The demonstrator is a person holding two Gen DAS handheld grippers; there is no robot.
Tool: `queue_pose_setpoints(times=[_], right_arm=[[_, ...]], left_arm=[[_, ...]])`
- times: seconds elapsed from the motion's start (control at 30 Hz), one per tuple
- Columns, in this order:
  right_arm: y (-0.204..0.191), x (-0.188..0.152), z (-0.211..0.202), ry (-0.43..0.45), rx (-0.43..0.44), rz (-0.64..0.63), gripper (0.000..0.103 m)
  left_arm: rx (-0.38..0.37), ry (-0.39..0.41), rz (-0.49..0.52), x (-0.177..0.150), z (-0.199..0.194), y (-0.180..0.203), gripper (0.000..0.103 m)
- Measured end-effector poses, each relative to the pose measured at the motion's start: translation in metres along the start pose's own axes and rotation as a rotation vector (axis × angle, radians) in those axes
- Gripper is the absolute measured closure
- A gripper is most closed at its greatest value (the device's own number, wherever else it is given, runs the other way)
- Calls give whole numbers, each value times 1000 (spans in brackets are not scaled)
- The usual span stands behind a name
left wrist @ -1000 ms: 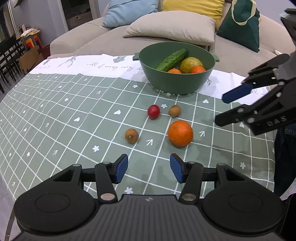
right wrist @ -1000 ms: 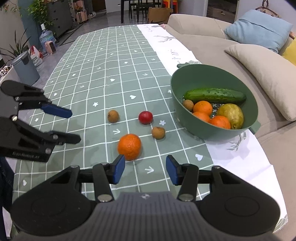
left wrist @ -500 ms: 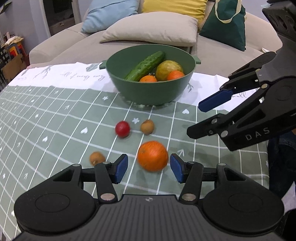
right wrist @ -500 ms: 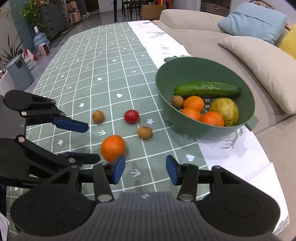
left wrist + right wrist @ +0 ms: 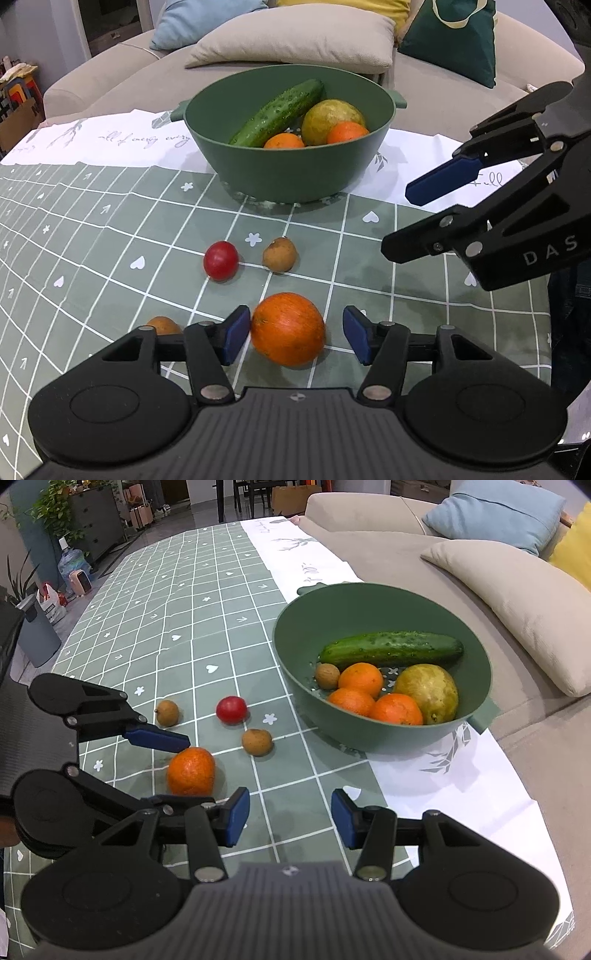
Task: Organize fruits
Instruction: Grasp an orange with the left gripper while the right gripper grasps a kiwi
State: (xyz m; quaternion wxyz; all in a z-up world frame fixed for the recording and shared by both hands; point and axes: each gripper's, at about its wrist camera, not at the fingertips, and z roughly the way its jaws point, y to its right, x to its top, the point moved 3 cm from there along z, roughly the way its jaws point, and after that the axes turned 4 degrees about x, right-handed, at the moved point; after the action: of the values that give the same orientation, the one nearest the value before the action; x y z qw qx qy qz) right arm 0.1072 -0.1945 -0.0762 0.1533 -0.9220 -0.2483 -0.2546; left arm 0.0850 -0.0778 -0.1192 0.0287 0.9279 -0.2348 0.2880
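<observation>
Green checked tablecloth point(image 5: 92, 236) covers the work surface, with a sofa and cushions beyond it. Ahead of both tongs stands the green bowl point(image 5: 295, 173), already loaded with a cucumber, a pear and small oranges.

Left gripper point(image 5: 291, 338): jaws have just been opening and now straddle the large orange point(image 5: 288, 328). The left pad sits just beside or against the rind, the right pad stands clear — no grip yet. Right gripper point(image 5: 290, 818): jaws part-open, nothing between them, bare cloth below.

Also loose on the cloth: a red cherry tomato point(image 5: 221, 260) and a longan point(image 5: 279, 254) just ahead of the left tongs, and a second longan point(image 5: 164, 325) beside its left finger.

Handling judgement: the orange is likely firm, moderately heavy and round, so it may roll under a one-sided push. Close both pads across its widest line, square to the centre; the dimpled rind should give fair friction. Moderate force — enough to hold, not to bruise.

Readable writing: "DAS" on the right gripper body as seen from the left wrist. Script on the white cloth border is largely illegible.
</observation>
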Motion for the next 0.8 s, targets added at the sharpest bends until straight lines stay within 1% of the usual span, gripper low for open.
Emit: queue_pose_setpoints(times=[0.13,0.2,0.27,0.4,0.57,0.8], right_arm=[[-2,1,1,0,2,-2,57],[-3,1,2,-2,4,-5,57],[-4,1,3,-4,3,-10,57],[-6,2,7,-9,3,-14,57],[-11,5,11,-8,9,-16,57],[-24,10,25,-9,29,-23,57]], left_arm=[[13,-19,-20,0,6,-5,37],[14,-21,-35,0,8,-9,43],[18,-18,-47,-1,7,-13,52],[-7,-12,-69,-5,4,-22,53],[-8,-9,-92,-13,-5,-35,53],[19,-8,-92,-26,-21,-51,53]])
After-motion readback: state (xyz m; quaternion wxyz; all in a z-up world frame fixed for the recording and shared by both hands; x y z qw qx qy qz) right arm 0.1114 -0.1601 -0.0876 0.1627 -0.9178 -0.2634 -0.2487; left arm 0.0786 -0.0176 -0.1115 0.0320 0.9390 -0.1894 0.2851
